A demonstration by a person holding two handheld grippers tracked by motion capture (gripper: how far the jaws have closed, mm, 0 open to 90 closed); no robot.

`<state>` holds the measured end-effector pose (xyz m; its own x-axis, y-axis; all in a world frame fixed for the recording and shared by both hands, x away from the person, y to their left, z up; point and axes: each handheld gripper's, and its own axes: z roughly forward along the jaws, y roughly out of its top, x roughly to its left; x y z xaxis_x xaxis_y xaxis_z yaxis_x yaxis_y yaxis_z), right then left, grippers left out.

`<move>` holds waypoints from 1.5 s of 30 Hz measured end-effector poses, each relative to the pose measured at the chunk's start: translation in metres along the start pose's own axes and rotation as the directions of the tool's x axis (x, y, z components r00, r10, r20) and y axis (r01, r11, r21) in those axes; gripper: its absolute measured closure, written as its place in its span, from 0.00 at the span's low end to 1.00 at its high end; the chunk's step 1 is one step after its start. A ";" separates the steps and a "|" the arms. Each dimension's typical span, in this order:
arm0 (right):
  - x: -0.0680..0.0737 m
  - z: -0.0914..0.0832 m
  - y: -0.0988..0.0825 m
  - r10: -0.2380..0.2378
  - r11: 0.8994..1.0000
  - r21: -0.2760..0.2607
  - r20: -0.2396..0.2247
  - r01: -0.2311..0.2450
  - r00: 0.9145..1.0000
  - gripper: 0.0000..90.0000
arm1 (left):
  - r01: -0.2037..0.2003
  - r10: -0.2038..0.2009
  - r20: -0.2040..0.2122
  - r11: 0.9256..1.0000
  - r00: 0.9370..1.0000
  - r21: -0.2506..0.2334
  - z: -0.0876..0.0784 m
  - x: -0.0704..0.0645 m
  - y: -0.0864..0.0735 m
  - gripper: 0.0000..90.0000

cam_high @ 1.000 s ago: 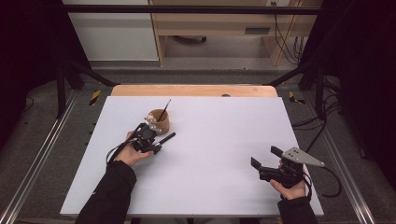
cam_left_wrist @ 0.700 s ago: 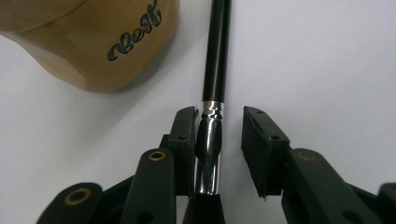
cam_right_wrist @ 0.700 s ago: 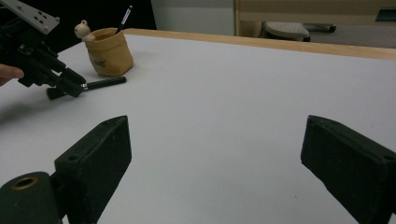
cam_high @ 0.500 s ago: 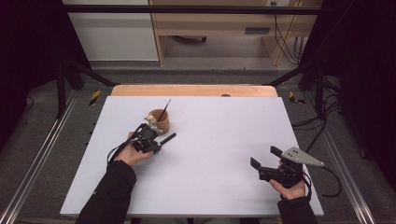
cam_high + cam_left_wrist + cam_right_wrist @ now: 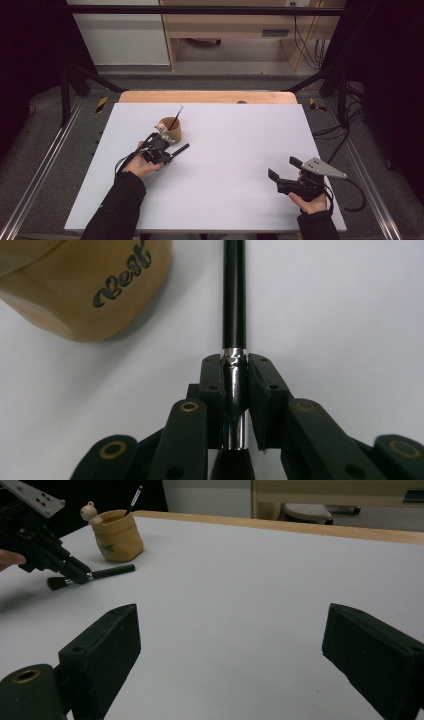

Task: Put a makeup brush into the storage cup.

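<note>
Brush (image 5: 234, 295) lying flat on worktop (image 5: 240, 150) beside tan pouch (image 5: 171, 131); my left claw (image 5: 235, 371) just closing, pinching its silver ferrule. I'm lifting level, clearing pouch rim. Right claw (image 5: 230, 645) idling agape, empty.

The slim black brush (image 5: 234, 295) has a glossy, smooth handle and a polished silver metal ferrule that mirrors the light. The tan soft pouch-shaped holder (image 5: 90, 285) looks like matt leather or suede-like cloth, with dark printed lettering. The white tabletop (image 5: 235, 150) is smooth and matt, edged by pale wood. The 2 black gripper pads (image 5: 212, 377) look like matt plastic.
</note>
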<state>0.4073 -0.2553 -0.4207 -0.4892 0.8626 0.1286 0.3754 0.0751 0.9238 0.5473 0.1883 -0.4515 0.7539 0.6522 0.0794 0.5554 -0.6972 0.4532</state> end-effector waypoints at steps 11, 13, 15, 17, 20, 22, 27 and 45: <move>0.000 0.000 0.000 0.001 1.000 -0.002 -0.002 -0.001 1.000 0.10 | -0.043 0.043 0.018 0.999 0.999 0.031 -0.003 -0.004 0.007 0.82; 0.000 0.000 0.000 0.002 1.000 0.001 -0.003 -0.002 1.000 0.10 | -0.059 0.059 0.016 0.997 0.998 0.048 -0.004 -0.004 0.010 0.80; 0.000 0.000 0.000 0.004 1.000 -0.001 -0.003 -0.004 1.000 0.10 | -0.069 0.068 0.017 0.996 0.998 0.065 -0.004 -0.004 0.015 0.80; 0.000 0.000 0.000 0.003 1.000 -0.001 -0.006 -0.003 1.000 0.10 | -0.069 0.068 0.019 0.995 0.998 0.076 -0.003 -0.004 0.018 0.80; -0.001 -0.001 0.000 0.002 1.000 -0.002 -0.008 -0.002 1.000 0.10 | -0.068 0.066 0.029 0.994 0.997 0.089 -0.001 -0.003 0.021 0.81; -0.001 -0.001 0.000 0.002 1.000 -0.001 -0.007 -0.002 1.000 0.10 | -0.070 0.067 0.040 0.993 0.997 0.096 0.001 -0.003 0.021 0.82; -0.001 -0.001 0.001 0.002 1.000 0.000 -0.011 -0.002 1.000 0.10 | -0.075 0.069 0.057 0.990 0.996 0.120 0.004 -0.003 0.021 0.85; 0.001 0.000 0.001 0.000 1.000 0.004 -0.014 0.000 1.000 0.10 | -0.073 0.063 0.076 0.989 0.995 0.128 0.004 -0.001 0.022 0.87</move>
<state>0.4075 -0.2544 -0.4201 -0.5001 0.8555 0.1342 0.3783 0.0765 0.9225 0.5597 0.1710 -0.4452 0.8121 0.5822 0.0400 0.5394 -0.7750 0.3291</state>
